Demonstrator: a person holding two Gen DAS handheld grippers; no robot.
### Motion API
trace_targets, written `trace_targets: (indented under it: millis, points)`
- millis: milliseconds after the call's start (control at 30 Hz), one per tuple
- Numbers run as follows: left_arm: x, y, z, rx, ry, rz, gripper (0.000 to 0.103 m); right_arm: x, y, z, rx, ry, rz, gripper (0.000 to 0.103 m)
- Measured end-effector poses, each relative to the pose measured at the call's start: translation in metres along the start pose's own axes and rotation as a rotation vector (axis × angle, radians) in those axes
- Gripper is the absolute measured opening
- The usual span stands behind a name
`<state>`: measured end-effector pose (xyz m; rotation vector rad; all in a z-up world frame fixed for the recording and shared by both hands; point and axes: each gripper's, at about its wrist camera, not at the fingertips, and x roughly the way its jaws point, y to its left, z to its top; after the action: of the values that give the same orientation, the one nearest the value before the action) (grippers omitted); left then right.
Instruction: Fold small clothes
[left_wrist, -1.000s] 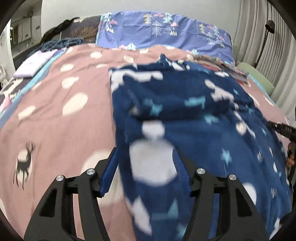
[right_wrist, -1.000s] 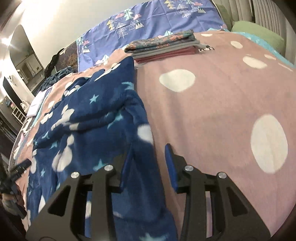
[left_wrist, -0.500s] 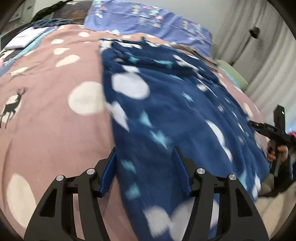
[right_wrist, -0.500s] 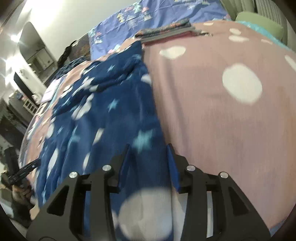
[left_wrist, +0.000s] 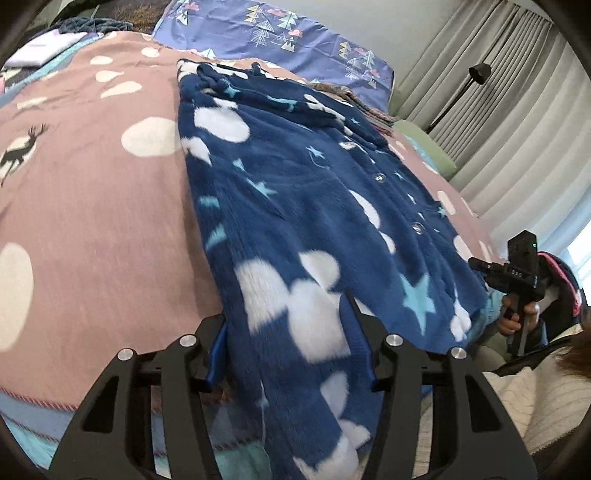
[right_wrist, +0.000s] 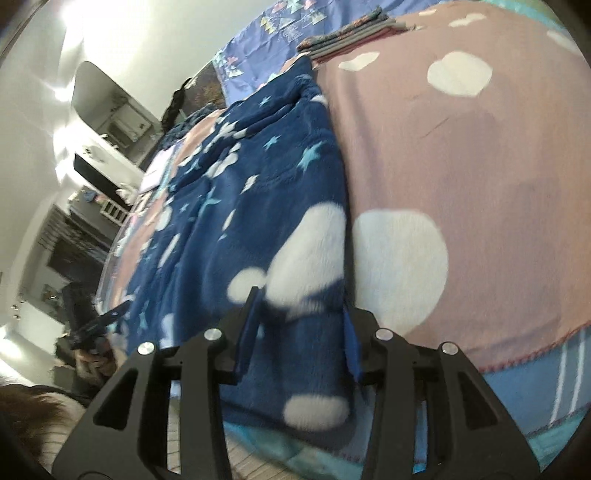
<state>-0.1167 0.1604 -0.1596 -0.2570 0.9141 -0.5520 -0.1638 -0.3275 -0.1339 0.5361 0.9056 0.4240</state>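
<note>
1. While the blue fleece garment is lying spread lengthwise across the pink spotted blanket on the bed, its near hem is hanging over the bed's front edge.
2. The left hand-held gripper is sitting at the garment's near left corner with its fingers parted; fabric is passing between them, and no clamping is showing.
3. The right hand-held gripper is sitting at the near right corner, its fingers likewise spread, with the hem draping between them.
4. The garment's buttons are facing upward along its right half in the left wrist view.
5. A stack of folded clothes is resting on the blanket just beyond the garment's far end.
6. Purple pillows with a tree print are lying at the head of the bed.
7. Grey curtains are hanging behind a black lamp.
</note>
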Motion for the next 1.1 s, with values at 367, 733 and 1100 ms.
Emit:
trace_targets:
  millis: [367, 733, 1100]
  points:
    - [-0.039, -0.043, 0.039, 0.011, -0.185, -0.094, 0.018, -0.026, 0.028, 0.030, 0.042, -0.117, 0.217, 0.012]
    - [-0.096, -0.093, 0.108, 0.123, -0.422, -0.143, 0.018, -0.084, 0.084, 0.082, -0.086, -0.316, 0.344, 0.011]
    - [-0.165, -0.114, 0.098, 0.167, -0.607, -0.127, 0.017, -0.167, 0.118, 0.076, -0.251, -0.555, 0.372, 0.011]
